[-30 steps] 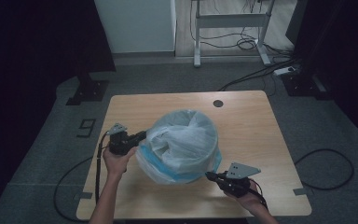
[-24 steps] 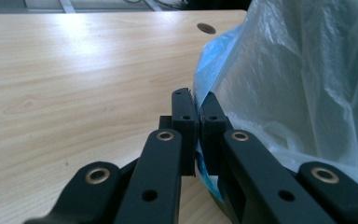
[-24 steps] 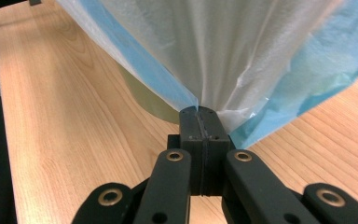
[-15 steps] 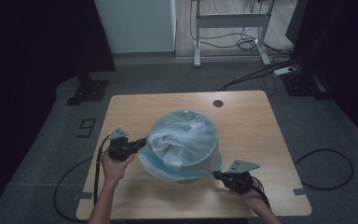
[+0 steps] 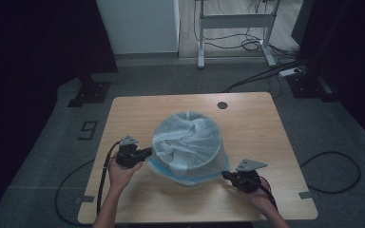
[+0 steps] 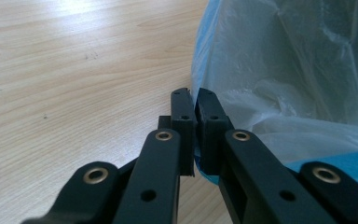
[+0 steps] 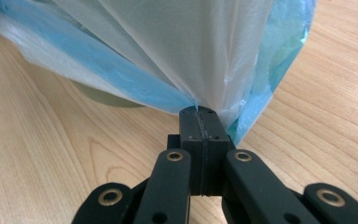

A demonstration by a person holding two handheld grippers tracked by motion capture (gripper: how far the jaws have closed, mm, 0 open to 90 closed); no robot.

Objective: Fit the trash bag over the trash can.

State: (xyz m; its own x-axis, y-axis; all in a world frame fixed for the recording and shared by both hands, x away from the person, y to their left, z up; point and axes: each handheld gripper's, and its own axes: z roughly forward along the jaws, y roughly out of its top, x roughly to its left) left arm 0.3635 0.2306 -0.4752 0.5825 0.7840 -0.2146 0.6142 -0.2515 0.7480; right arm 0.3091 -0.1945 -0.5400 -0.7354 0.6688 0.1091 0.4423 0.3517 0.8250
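A light wooden table [image 5: 266, 128] stands on grey carpet. Left gripper [image 6: 193, 100] at nine o'clock and right gripper [image 7: 199, 116] at five each pinch the bag [image 5: 185, 142].

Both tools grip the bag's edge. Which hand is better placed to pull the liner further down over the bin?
Right, probably. The right tool pinches the bag edge low, near the table, with film stretched taut from its jaws. The left tool grips higher up the side, so it has more to pull.
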